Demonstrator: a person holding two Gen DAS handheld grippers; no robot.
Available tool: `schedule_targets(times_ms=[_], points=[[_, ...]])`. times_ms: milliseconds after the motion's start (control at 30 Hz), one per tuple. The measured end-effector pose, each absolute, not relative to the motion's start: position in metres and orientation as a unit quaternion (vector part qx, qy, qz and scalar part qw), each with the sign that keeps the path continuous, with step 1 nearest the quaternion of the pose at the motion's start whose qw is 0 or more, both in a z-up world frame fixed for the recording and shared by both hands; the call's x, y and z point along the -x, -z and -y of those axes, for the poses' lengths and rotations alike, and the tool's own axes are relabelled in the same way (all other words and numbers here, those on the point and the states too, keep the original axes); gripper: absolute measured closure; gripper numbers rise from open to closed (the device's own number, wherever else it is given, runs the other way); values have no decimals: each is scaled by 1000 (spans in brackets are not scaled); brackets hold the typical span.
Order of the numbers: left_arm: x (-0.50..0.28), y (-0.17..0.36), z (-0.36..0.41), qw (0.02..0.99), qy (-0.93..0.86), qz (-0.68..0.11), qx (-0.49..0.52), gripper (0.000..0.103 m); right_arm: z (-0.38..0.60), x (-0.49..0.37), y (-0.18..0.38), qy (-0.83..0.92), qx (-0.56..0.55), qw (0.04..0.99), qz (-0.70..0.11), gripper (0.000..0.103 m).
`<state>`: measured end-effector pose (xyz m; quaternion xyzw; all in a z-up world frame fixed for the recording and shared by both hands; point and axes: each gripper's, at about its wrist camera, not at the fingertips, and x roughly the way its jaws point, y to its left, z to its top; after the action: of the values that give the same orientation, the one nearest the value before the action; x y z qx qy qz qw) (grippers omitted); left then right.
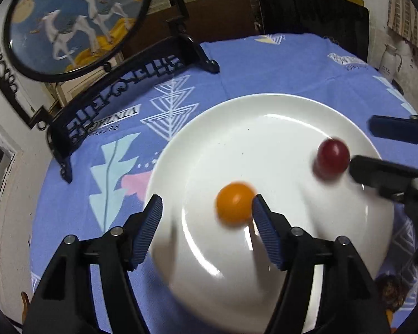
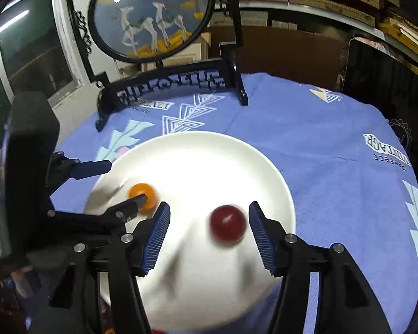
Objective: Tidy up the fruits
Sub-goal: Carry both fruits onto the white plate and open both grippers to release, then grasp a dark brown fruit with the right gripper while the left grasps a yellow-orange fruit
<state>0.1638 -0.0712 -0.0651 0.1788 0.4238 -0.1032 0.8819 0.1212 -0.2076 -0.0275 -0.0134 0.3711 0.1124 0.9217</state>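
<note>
A white plate [image 1: 264,128] lies on the blue patterned tablecloth; it also shows in the right wrist view [image 2: 203,156]. A small orange fruit [image 1: 235,203] sits on the plate between the tips of my open left gripper [image 1: 207,207], close to its right finger. A dark red fruit [image 2: 228,226] lies on the plate between the fingers of my open right gripper [image 2: 209,214]. The red fruit [image 1: 332,158] and the right gripper's fingers [image 1: 376,172] show at the right of the left wrist view. The orange fruit [image 2: 142,196] and left gripper [image 2: 119,186] show at the left of the right wrist view.
A black ornamental stand [image 2: 167,86] holding a round deer picture [image 2: 150,14] is at the table's far side; it also shows in the left wrist view [image 1: 119,83]. A white jug [image 1: 388,61] stands beyond the table at the right. Dark furniture stands behind the table [image 2: 381,75].
</note>
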Motion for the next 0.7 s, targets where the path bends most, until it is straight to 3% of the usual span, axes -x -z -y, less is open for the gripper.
schedule_targets(times_ms=[133,433,700], points=[[-120,53,54,892,121,-404,-164,28,216,-70,15,-129,18,925,-357,37],[-5,57,27,884,185,-393,-171,25,206,85,36,-180,97,913,-353,36],[50,92,35,857,248,-428,-146,25,213,137,85,-193,92,887,-409,36]])
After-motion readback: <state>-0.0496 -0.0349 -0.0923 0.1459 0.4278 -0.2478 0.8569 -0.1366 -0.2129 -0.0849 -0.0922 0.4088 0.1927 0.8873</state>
